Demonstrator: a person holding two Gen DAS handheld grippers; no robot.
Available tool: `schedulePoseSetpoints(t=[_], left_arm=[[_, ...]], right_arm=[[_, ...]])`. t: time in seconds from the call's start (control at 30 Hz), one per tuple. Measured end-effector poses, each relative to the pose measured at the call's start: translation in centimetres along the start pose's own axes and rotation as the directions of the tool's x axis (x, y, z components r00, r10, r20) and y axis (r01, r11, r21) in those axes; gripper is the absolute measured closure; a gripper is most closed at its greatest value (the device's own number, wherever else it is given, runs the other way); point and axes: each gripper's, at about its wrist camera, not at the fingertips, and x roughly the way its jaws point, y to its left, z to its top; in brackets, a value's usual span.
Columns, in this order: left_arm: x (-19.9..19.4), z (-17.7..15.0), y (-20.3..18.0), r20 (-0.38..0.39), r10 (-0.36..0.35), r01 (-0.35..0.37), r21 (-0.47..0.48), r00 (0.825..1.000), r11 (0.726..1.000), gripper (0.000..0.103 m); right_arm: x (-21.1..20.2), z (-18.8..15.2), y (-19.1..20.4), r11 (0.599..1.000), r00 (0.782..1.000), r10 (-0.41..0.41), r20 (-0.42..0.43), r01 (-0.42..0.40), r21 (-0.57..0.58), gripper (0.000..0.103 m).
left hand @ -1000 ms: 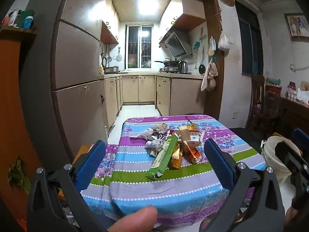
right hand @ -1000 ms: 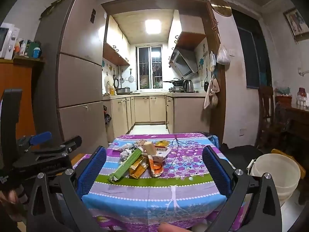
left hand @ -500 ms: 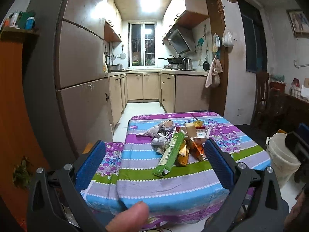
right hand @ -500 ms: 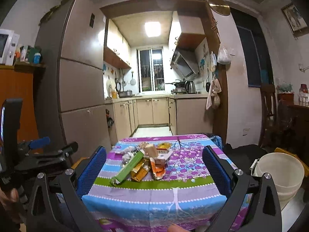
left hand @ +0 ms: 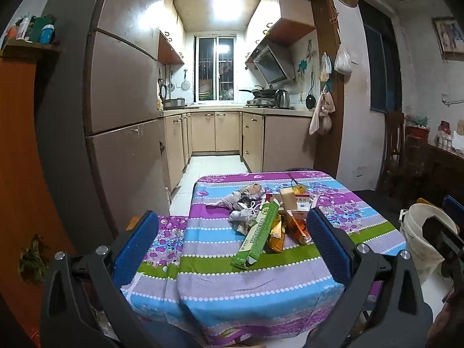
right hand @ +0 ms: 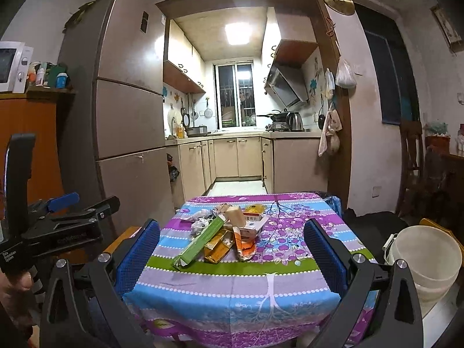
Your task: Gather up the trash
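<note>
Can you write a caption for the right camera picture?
Open right gripper faces trash piled on a striped table, bucket beside it.

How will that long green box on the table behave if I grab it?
The green box looks like thin cardboard with an open end, so it is probably light and may crush under a firm squeeze. It leans on other wrappers, so lifting could shift them.

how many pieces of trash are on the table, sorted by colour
Green carton: 1
Yellow-gold packet: 1
Orange packet: 1
Red-and-white box: 1
Tan box: 1
Grey crumpled wrappers: about 3, tangled together, so not certain
Total: about 8, all piled on the striped tablecloth
</note>
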Motion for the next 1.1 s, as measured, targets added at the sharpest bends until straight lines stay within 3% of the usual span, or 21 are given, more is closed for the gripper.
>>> schedulePoseSetpoints(t=[1.1], left_arm=[[0.02, 0.36, 0.35, -0.002, -0.012, 0.012, -0.012, 1.0, 1.0, 0.005]], right_arm=[[-0.27, 0.61, 0.1, 1.0, 1.0, -0.004, 0.02, 0.004, 0.003, 0.004]])
